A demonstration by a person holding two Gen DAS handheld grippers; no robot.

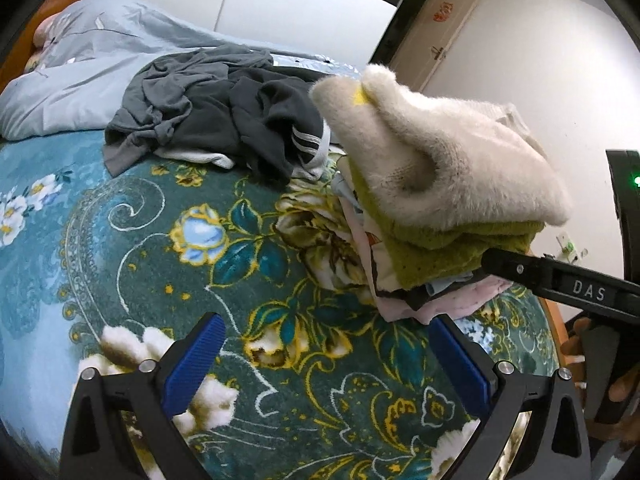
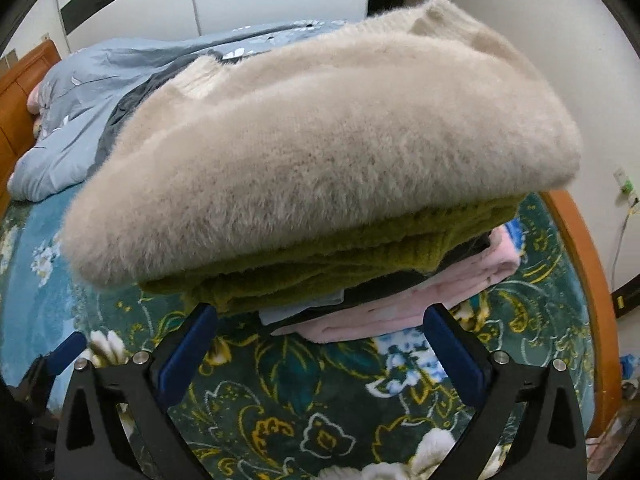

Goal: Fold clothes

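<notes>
A folded cream fluffy sweater [image 1: 448, 152] [image 2: 320, 148] tops a stack of folded clothes, over an olive-green knit [image 1: 432, 248] [image 2: 320, 264] and pink garments [image 2: 420, 300]. A heap of unfolded dark grey clothes [image 1: 216, 112] lies farther back on the bed. My left gripper [image 1: 332, 352] is open above the floral blanket, left of the stack, with nothing between its blue pads. My right gripper [image 2: 320, 340] is open just in front of the stack's base; in the left wrist view one of its black fingers [image 1: 560, 284] reaches the olive knit's lower edge.
The bed has a teal floral blanket [image 1: 200, 280] [image 2: 320, 400]. A light blue duvet [image 1: 100, 60] is bunched at the headboard end. A wooden bed frame [image 2: 584, 260] runs along the right, with a white wall and an outlet [image 2: 624, 184] beyond. A hand [image 1: 616, 392] grips the right tool.
</notes>
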